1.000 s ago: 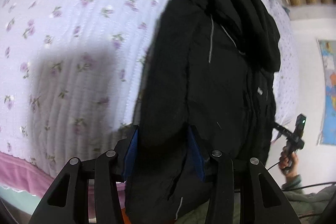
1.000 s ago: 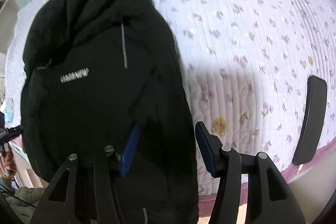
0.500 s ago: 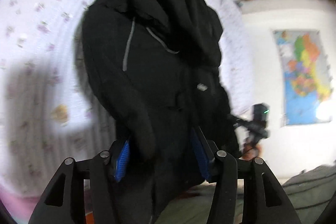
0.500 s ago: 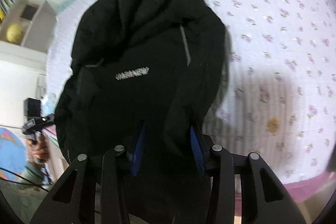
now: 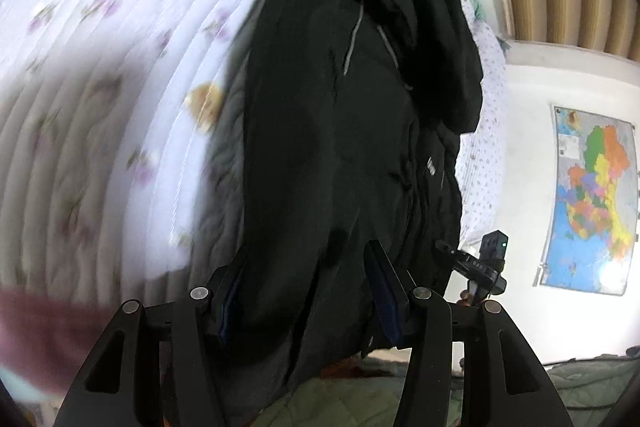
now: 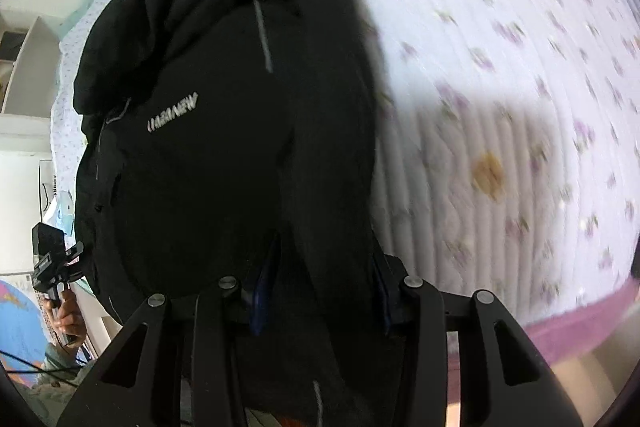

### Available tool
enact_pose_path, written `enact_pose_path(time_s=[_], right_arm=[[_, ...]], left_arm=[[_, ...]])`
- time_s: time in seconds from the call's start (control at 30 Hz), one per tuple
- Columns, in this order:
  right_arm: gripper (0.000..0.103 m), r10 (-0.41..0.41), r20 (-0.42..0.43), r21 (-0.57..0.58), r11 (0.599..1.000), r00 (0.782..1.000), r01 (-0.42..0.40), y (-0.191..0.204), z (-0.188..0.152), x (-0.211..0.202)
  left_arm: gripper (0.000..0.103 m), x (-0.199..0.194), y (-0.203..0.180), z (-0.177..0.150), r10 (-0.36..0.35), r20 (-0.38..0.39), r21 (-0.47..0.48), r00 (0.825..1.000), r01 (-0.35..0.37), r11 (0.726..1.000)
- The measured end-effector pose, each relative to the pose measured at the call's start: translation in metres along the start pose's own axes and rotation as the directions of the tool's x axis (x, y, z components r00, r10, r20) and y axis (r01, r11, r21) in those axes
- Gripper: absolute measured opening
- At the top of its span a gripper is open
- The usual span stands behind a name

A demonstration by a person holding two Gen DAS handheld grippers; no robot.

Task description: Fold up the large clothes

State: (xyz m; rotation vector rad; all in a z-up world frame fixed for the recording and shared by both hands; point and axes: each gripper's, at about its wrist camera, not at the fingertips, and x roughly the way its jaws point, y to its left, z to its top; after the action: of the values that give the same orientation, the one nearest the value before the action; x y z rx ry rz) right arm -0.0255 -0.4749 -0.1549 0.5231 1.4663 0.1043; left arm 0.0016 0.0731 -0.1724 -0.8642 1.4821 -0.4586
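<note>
A large black jacket (image 5: pixel 344 131) with grey reflective stripes lies lengthwise on a bed with a floral quilt (image 5: pixel 120 27), its hood at the far end. My left gripper (image 5: pixel 308 291) is shut on a thick fold at the jacket's near hem. In the right wrist view the jacket (image 6: pixel 224 131) shows a white chest logo, and my right gripper (image 6: pixel 320 291) is shut on another part of the near hem. The bunched cloth hides the fingertips of both grippers. The hem is lifted off the quilt.
The quilt (image 6: pixel 500 87) stretches wide beside the jacket, with a purple bed skirt (image 6: pixel 580 323) at the near edge. A wall map (image 5: pixel 592 203) hangs at right. A white shelf unit (image 6: pixel 28 67) stands at left. The other gripper and hand (image 5: pixel 480 267) show beyond the jacket.
Both grippers have closed on the jacket's near hem and lifted it. The views have swung, so the jacket now hangs centred between each pair of fingers.
</note>
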Motion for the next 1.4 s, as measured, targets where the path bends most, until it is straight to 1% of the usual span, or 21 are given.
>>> enact_pose_path(time_s=[0.07, 0.13, 0.2, 0.27, 0.3, 0.33, 0.37, 0.43, 0.47, 0.53, 0.6, 0.67, 0.77, 0.83, 0.9, 1.03, 1.17, 1.27, 1.3, 1.4], right_arm=[[0.045, -0.009, -0.011, 0.001, 1.000, 1.000, 0.009, -0.005, -0.007, -0.002], [0.045, -0.013, -0.035, -0.009, 1.000, 0.999, 0.013, -0.010, -0.016, 0.001], [0.045, -0.011, -0.063, -0.036, 0.999, 0.998, 0.009, -0.012, -0.025, 0.000], [0.045, -0.030, -0.087, -0.073, 0.997, 0.996, 0.024, -0.011, -0.034, -0.001], [0.045, -0.051, -0.097, -0.101, 0.994, 0.994, 0.041, -0.007, -0.040, 0.000], [0.037, -0.070, -0.098, -0.120, 0.991, 0.993, 0.058, -0.001, -0.043, 0.001], [0.025, -0.087, -0.090, -0.137, 0.988, 0.992, 0.074, 0.003, -0.046, 0.001], [0.020, -0.069, -0.080, -0.122, 0.991, 0.994, 0.059, 0.008, -0.046, -0.002], [0.018, -0.059, -0.069, -0.122, 0.991, 0.996, 0.050, 0.012, -0.045, -0.005], [0.017, -0.019, -0.041, -0.124, 0.992, 0.999, 0.014, 0.016, -0.040, -0.016], [0.016, 0.039, -0.012, -0.112, 0.993, 0.999, -0.040, 0.015, -0.032, -0.035], [0.016, 0.075, 0.020, -0.105, 0.992, 0.997, -0.073, 0.018, -0.024, -0.047], [0.016, 0.135, 0.070, -0.093, 0.987, 0.988, -0.128, 0.024, -0.006, -0.066], [0.016, 0.164, 0.101, -0.089, 0.984, 0.981, -0.156, 0.027, 0.005, -0.077], [0.016, 0.191, 0.134, -0.087, 0.980, 0.972, -0.180, 0.043, 0.016, -0.082], [0.016, 0.202, 0.170, -0.114, 0.976, 0.965, -0.184, 0.050, 0.033, -0.097], [0.016, 0.224, 0.196, -0.091, 0.974, 0.955, -0.210, 0.046, 0.055, -0.108], [0.016, 0.223, 0.222, -0.081, 0.974, 0.949, -0.210, 0.050, 0.069, -0.111], [0.016, 0.225, 0.228, -0.075, 0.974, 0.947, -0.213, 0.051, 0.074, -0.112], [0.016, 0.227, 0.252, -0.034, 0.974, 0.941, -0.226, 0.050, 0.098, -0.113]], left_arm=[[0.055, 0.002, 0.004, -0.006, 0.026, -0.020, 0.002, 0.999, -0.026, 1.000], [0.055, 0.004, 0.008, -0.012, 0.056, -0.058, 0.009, 0.997, -0.055, 0.998], [0.055, 0.009, 0.009, -0.018, 0.095, -0.095, 0.027, 0.991, -0.093, 0.995], [0.054, 0.019, 0.004, -0.026, 0.162, -0.130, 0.058, 0.978, -0.155, 0.986], [0.033, 0.023, -0.001, -0.028, 0.202, -0.130, 0.089, 0.971, -0.192, 0.977], [0.017, 0.028, -0.009, -0.030, 0.237, -0.122, 0.121, 0.964, -0.222, 0.967], [0.016, 0.028, -0.017, -0.029, 0.236, -0.112, 0.134, 0.965, -0.221, 0.966], [0.013, 0.022, -0.032, -0.024, 0.221, -0.082, 0.157, 0.972, -0.206, 0.966], [0.012, 0.016, -0.042, -0.019, 0.198, -0.059, 0.168, 0.978, -0.186, 0.968], [0.012, 0.002, -0.059, -0.008, 0.119, -0.003, 0.163, 0.993, -0.117, 0.980], [0.012, -0.011, -0.074, 0.004, 0.048, 0.058, 0.160, 0.997, -0.056, 0.986], [0.011, -0.024, -0.087, 0.020, -0.002, 0.109, 0.166, 0.994, -0.017, 0.986], [0.011, -0.031, -0.100, 0.033, -0.054, 0.146, 0.165, 0.988, 0.030, 0.986], [0.011, -0.037, -0.102, 0.043, -0.098, 0.163, 0.156, 0.982, 0.073, 0.985], [0.011, -0.045, -0.105, 0.053, -0.139, 0.191, 0.153, 0.972, 0.110, 0.982], [0.011, -0.063, -0.105, 0.072, -0.207, 0.232, 0.140, 0.950, 0.178, 0.974], [0.011, -0.075, -0.108, 0.088, -0.221, 0.249, 0.139, 0.943, 0.191, 0.972], [0.011, -0.077, -0.114, 0.098, -0.227, 0.260, 0.134, 0.939, 0.198, 0.971], [0.012, -0.077, -0.114, 0.100, -0.226, 0.263, 0.125, 0.938, 0.200, 0.972], [0.012, -0.075, -0.105, 0.122, -0.235, 0.275, 0.047, 0.932, 0.231, 0.972]])
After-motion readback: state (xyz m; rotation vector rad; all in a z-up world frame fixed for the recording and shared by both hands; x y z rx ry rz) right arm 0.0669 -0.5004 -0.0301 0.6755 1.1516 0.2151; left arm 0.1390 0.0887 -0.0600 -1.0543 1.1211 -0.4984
